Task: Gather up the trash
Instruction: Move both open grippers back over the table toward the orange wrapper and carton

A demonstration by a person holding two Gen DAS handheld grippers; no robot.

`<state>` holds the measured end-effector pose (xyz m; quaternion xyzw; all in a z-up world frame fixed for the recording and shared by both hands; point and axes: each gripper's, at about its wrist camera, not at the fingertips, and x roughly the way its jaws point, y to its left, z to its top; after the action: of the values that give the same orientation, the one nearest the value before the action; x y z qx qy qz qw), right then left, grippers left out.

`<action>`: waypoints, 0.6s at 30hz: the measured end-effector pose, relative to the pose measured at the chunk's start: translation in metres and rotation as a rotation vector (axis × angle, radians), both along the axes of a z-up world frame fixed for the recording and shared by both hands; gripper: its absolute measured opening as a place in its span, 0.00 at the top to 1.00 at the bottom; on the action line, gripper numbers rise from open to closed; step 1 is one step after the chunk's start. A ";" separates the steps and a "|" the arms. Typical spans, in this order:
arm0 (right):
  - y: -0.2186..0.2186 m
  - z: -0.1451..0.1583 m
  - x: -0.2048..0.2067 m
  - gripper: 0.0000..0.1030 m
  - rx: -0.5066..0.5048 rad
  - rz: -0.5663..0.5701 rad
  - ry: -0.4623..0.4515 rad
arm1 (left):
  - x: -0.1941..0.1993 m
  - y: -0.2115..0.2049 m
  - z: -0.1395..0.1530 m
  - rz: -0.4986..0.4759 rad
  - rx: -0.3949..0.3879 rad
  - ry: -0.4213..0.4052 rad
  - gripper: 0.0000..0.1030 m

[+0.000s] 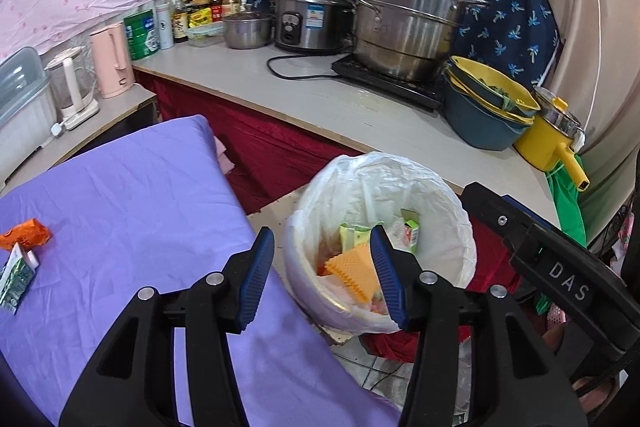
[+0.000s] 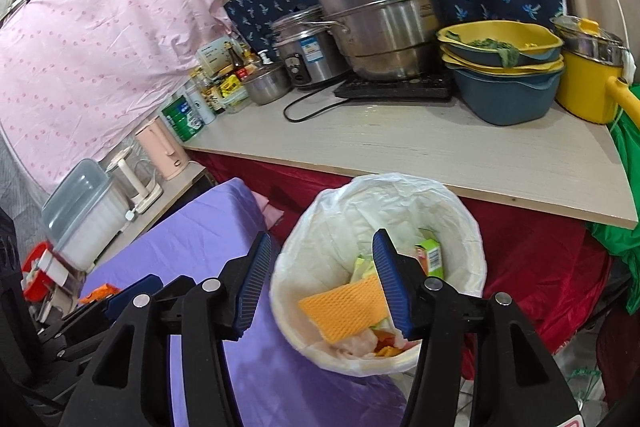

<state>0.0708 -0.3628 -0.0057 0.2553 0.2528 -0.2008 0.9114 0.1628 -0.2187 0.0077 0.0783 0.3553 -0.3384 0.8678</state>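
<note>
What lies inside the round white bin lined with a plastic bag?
Inside the white bag-lined bin: an orange ridged foam sheet on top, a green carton, pale green wrappers. Whatever lies beneath them is covered.

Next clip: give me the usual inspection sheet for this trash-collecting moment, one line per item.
Surface: purple sheet, wrinkled, beside the bin.
Job's things: lined trash bin holds an orange mesh piece and green cartons; orange wrapper and a green-white carton lie on the sheet.
Clutter: steamer pot, rice cooker, stacked basins, yellow pot, bottles on the counter.
Grippers: left gripper and right gripper, jaws open, empty, near the bin.
Cables: black cord on the counter.
Surroundings: pink curtain, blue patterned cloth.
</note>
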 end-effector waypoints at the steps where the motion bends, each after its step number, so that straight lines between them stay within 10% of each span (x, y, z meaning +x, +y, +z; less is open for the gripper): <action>1: 0.005 0.001 0.003 0.49 -0.002 0.009 -0.001 | 0.002 0.007 0.001 0.011 -0.002 -0.002 0.53; 18: 0.125 0.008 0.071 0.47 -0.036 0.236 0.016 | 0.036 0.152 0.007 0.263 -0.020 -0.020 0.42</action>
<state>0.1418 -0.2376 0.0024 0.2058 0.2848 -0.0989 0.9310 0.1986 -0.0664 0.0146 0.0259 0.3505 -0.2244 0.9089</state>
